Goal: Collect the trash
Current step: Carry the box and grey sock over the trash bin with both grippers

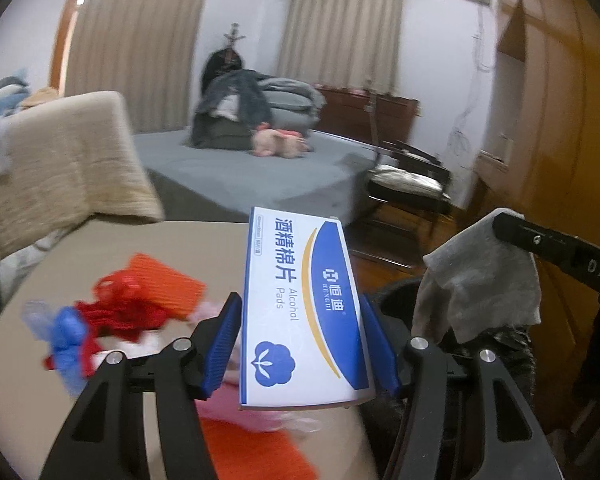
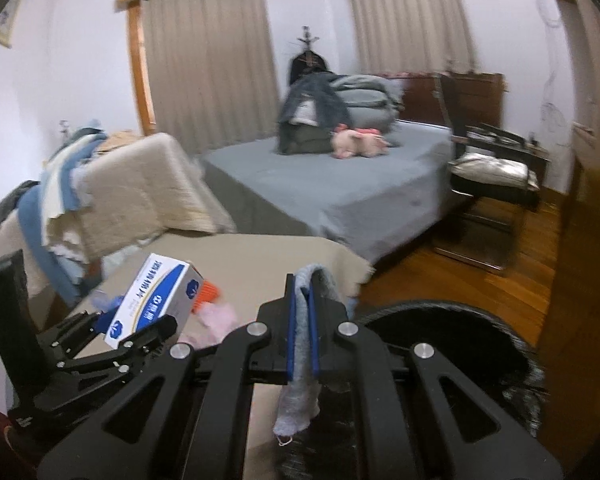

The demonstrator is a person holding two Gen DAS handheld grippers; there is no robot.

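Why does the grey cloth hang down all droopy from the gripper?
The grey cloth is probably soft and floppy: it folds over the right gripper and dangles below. It likely weighs little, and will probably drop limply.

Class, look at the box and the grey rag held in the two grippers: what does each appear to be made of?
Alcohol pads box: probably thin printed cardboard with a slight sheen, given its crisp folded edges and flat panels.
Grey rag: seemingly soft fabric or nonwoven wipe with a matte, fuzzy surface, draping limply.

Both tongs (image 1: 302, 348) (image 2: 302, 332) are matte black linkages with silver rivets, ribbed blue pads (image 1: 222, 346), and apparently white lettering.
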